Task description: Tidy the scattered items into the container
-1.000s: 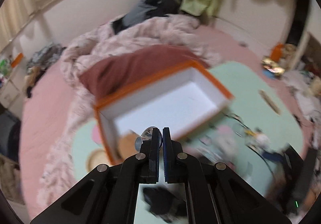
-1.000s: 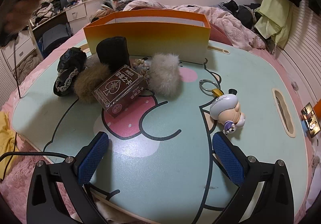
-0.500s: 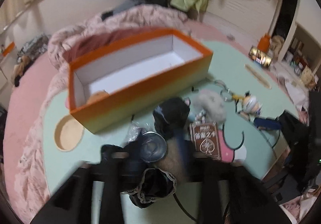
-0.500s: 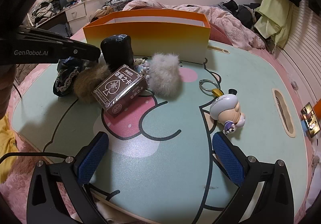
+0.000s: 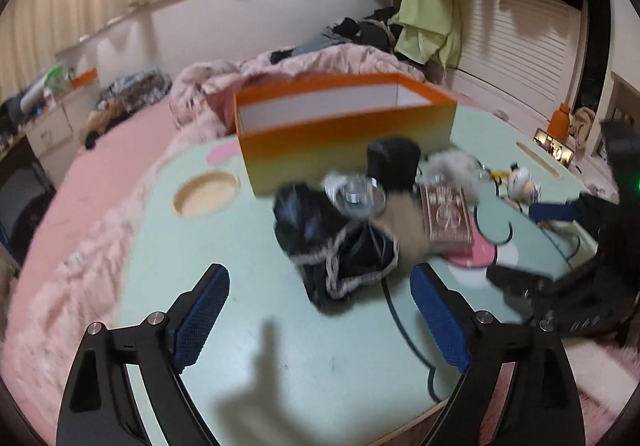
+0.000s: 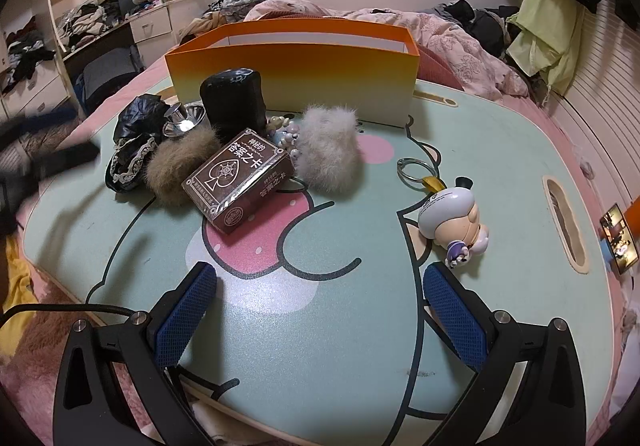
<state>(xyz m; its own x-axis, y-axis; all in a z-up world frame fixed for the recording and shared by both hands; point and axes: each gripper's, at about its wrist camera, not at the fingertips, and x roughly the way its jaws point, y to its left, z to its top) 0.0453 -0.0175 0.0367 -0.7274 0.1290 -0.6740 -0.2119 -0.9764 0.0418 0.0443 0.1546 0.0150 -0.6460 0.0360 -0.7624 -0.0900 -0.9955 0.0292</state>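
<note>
An orange box [image 6: 292,74] stands open at the back of the mint table [image 6: 360,326]; it also shows in the left wrist view [image 5: 344,142]. In front of it lie a black lace cloth [image 6: 132,138], a silver metal cup [image 6: 186,120], a black block [image 6: 232,98], a brown fur puff [image 6: 180,166], a card box [image 6: 240,178], a white fur puff [image 6: 328,150] and a doll keychain [image 6: 452,222]. My left gripper [image 5: 320,310] is open and empty, just short of the lace cloth [image 5: 340,246]. My right gripper [image 6: 320,306] is open and empty above the table's front.
A round cup recess [image 5: 206,194] sits left of the box. A slot handle [image 6: 564,222] is cut in the table's right side. A pink bed with blankets [image 6: 440,34] lies behind. A black cable [image 5: 400,326] trails over the table's front.
My left gripper held the silver cup over the box, then let it go onto the pile by the lace cloth, opened and drew back low over the table. My right gripper has not moved.
</note>
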